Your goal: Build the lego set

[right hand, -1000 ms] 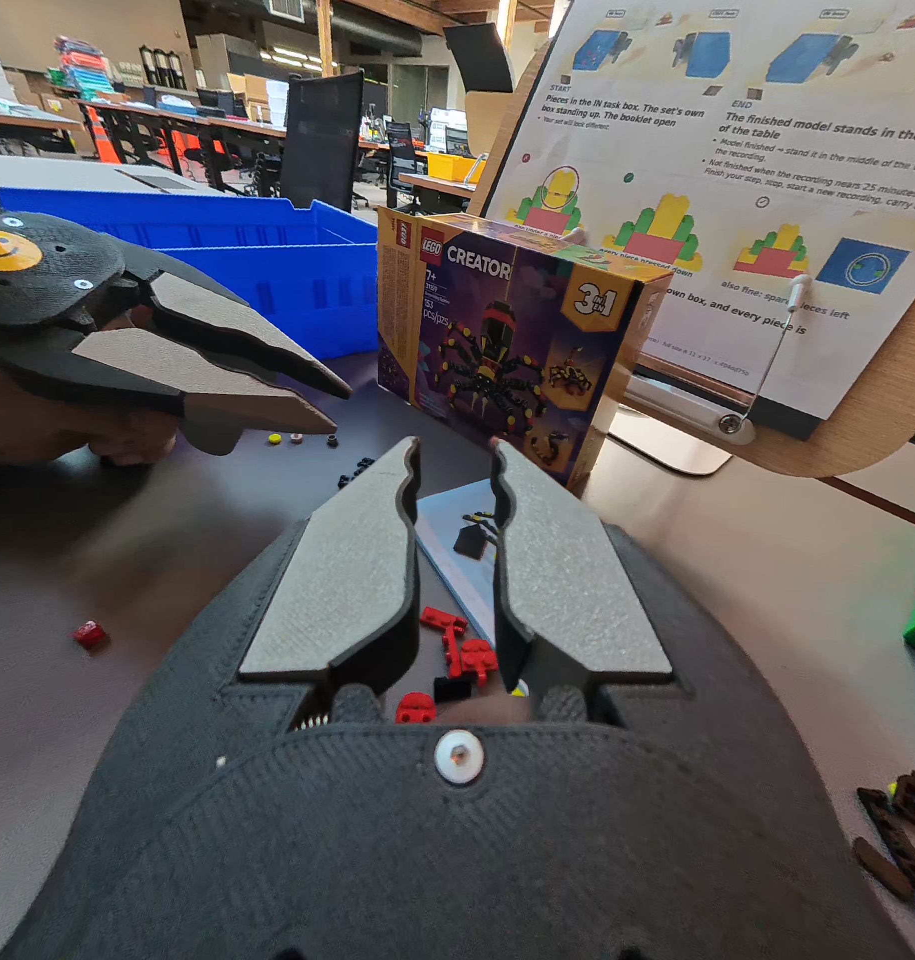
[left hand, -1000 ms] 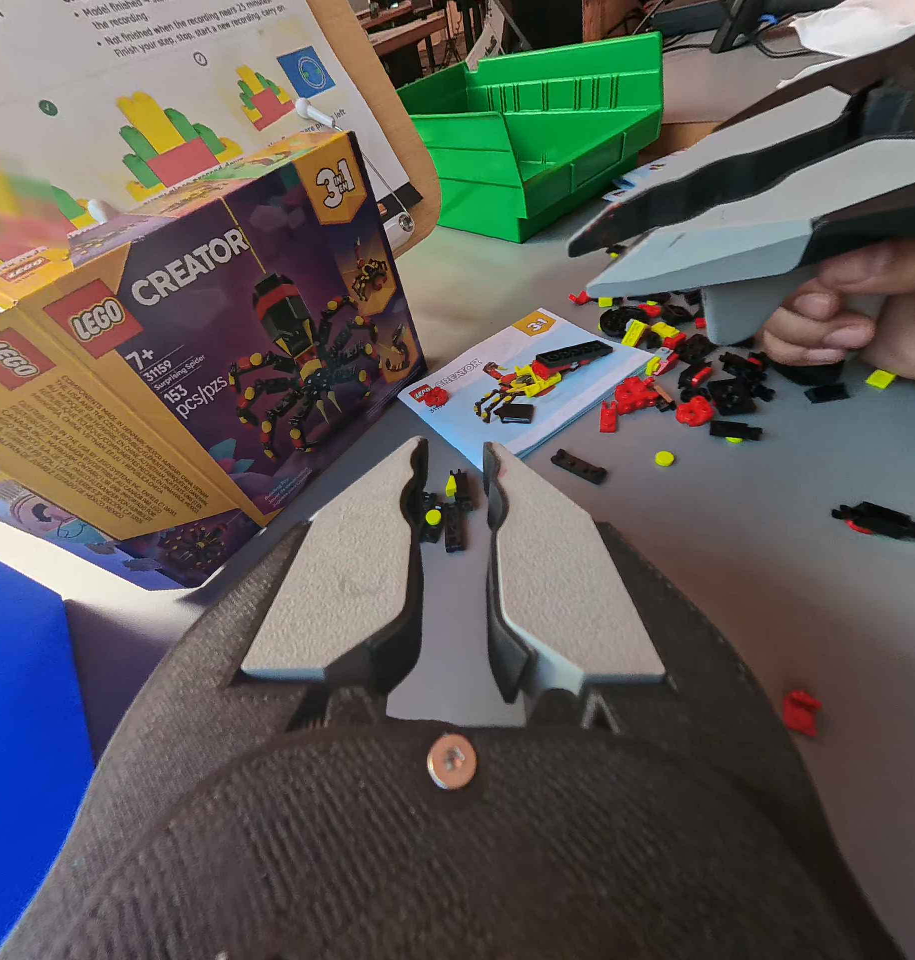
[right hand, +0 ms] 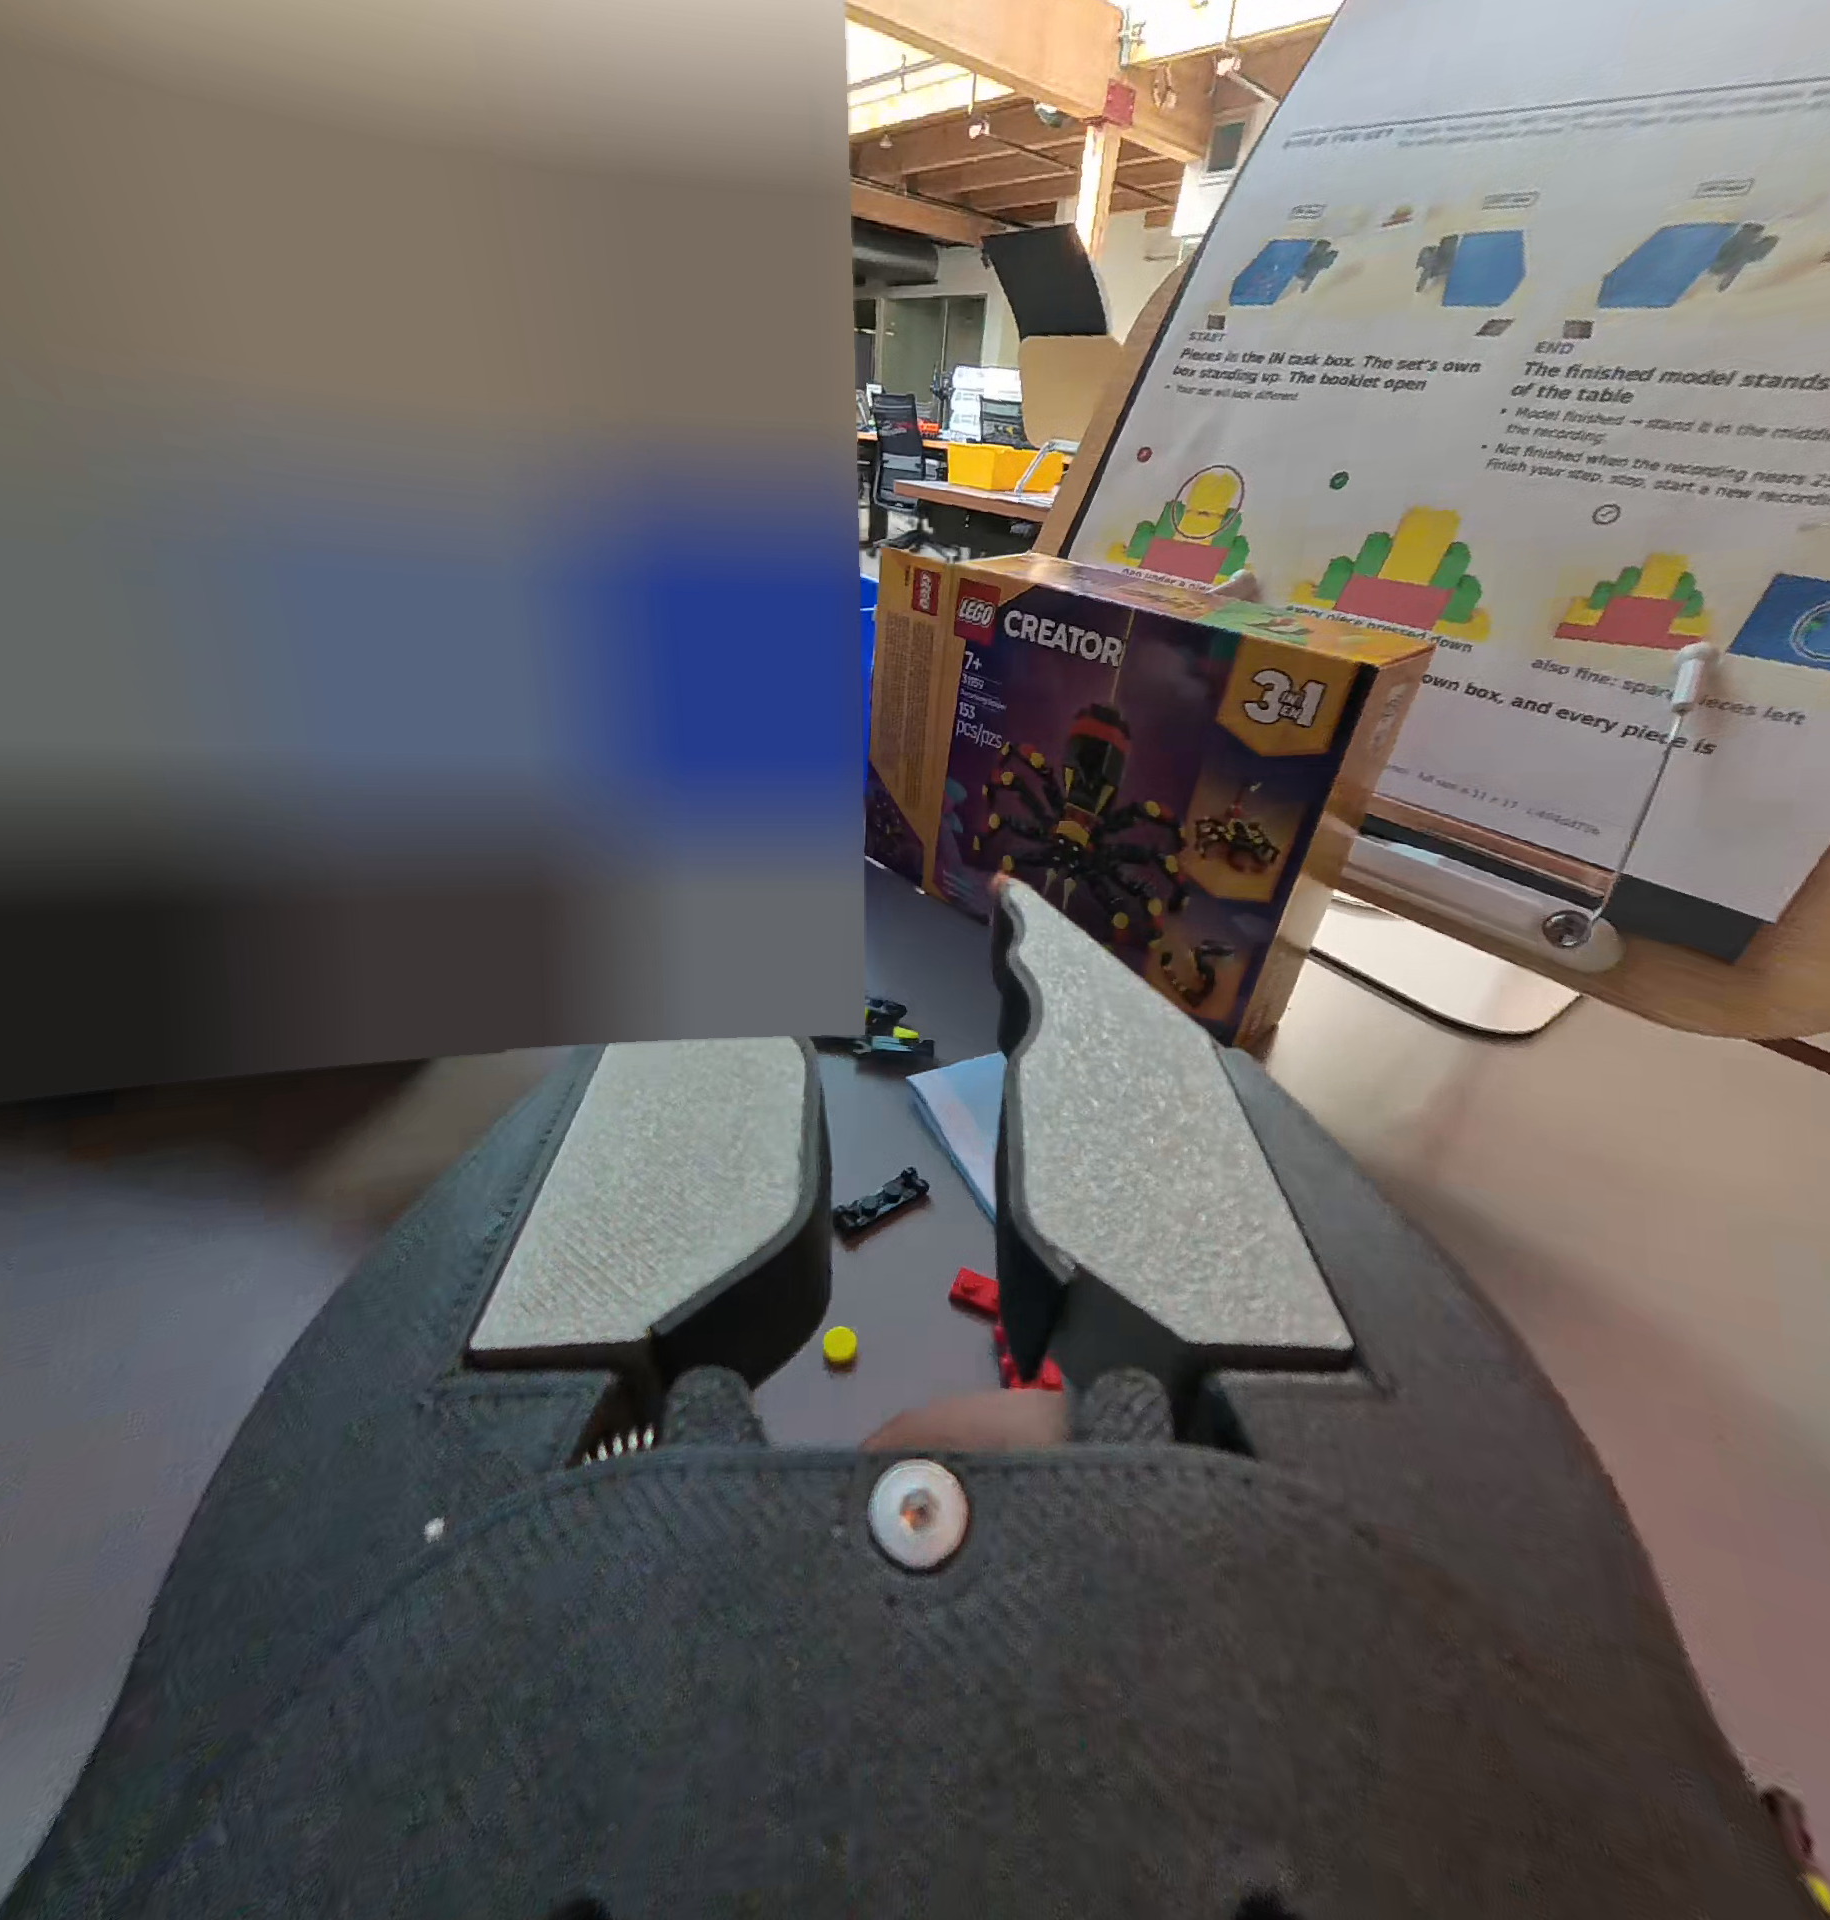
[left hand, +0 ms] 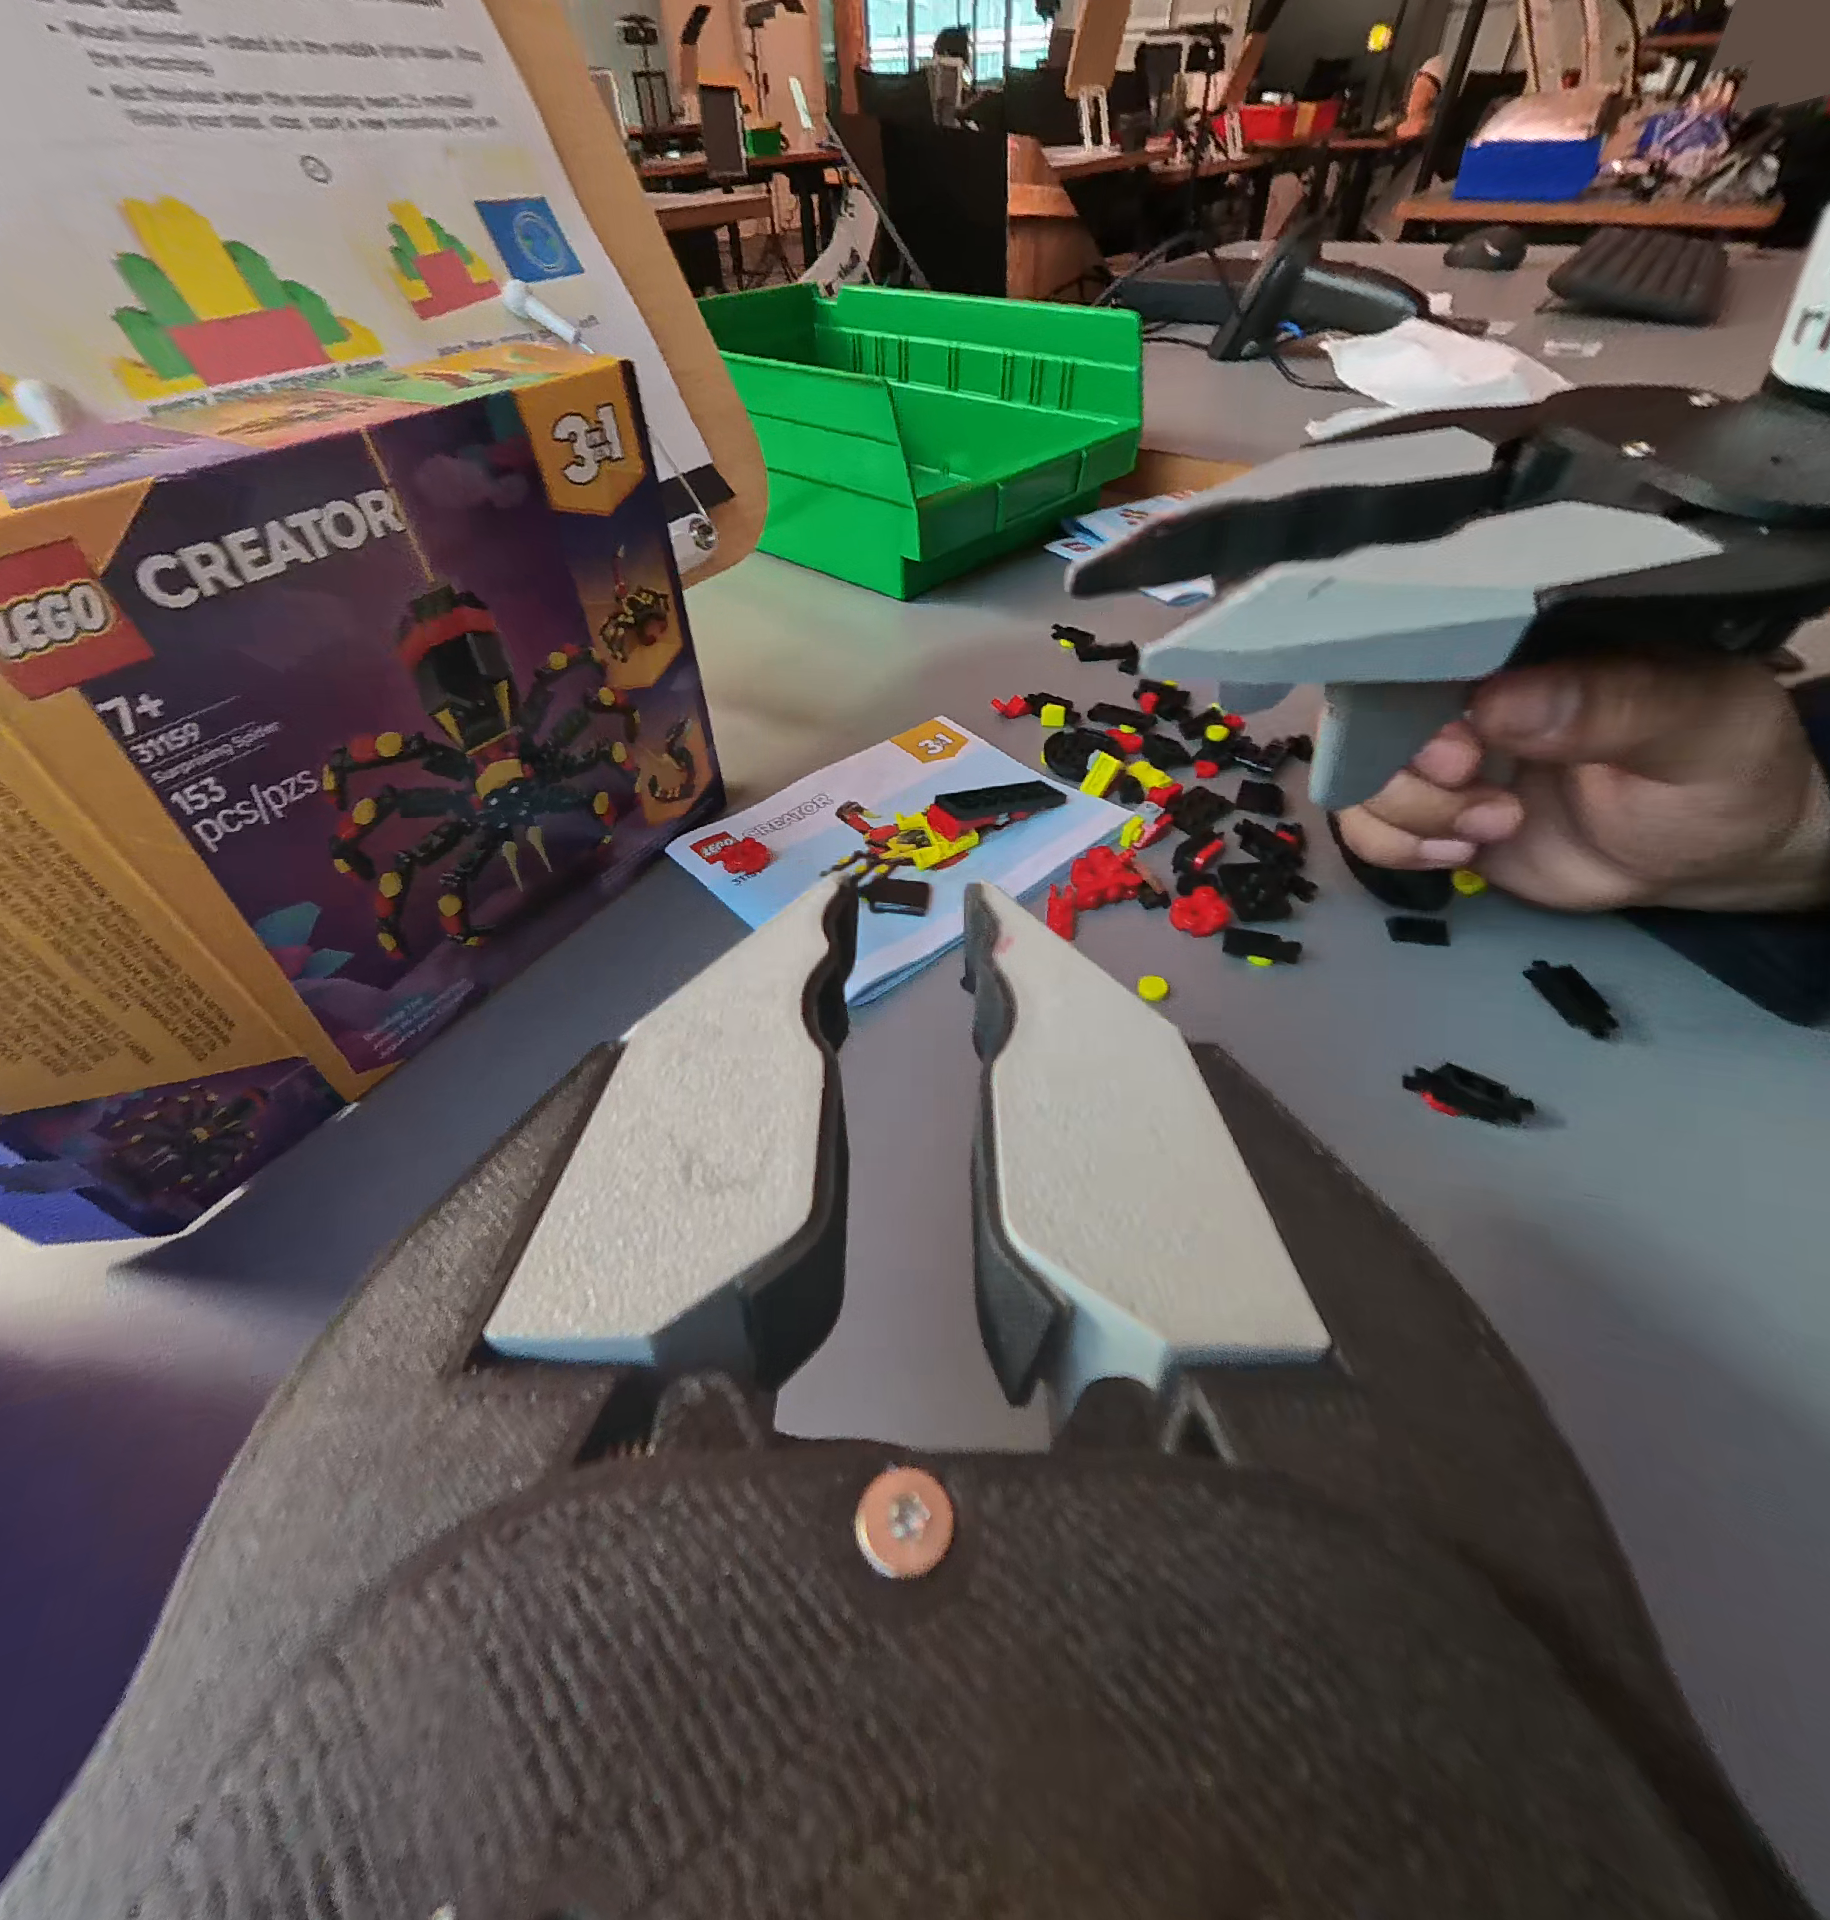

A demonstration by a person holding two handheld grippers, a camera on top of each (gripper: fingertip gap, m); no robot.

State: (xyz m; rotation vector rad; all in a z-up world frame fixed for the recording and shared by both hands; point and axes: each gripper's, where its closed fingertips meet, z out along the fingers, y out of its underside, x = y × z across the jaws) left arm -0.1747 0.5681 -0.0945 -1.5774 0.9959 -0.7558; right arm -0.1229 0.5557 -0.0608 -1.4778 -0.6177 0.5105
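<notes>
- The left gripper hovered over the grey table, jaws parted and empty.
- The right gripper, held by a hand, hung above the loose Lego pieces; its jaws stood apart, gripping nothing.
- The instruction booklet lay beside the upright Lego box.
- A green bin sat behind.

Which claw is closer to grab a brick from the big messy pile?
Probably the right gripper: it hangs open just above the loose brick pile. The left gripper, open too, sits farther back near the booklet.
</notes>
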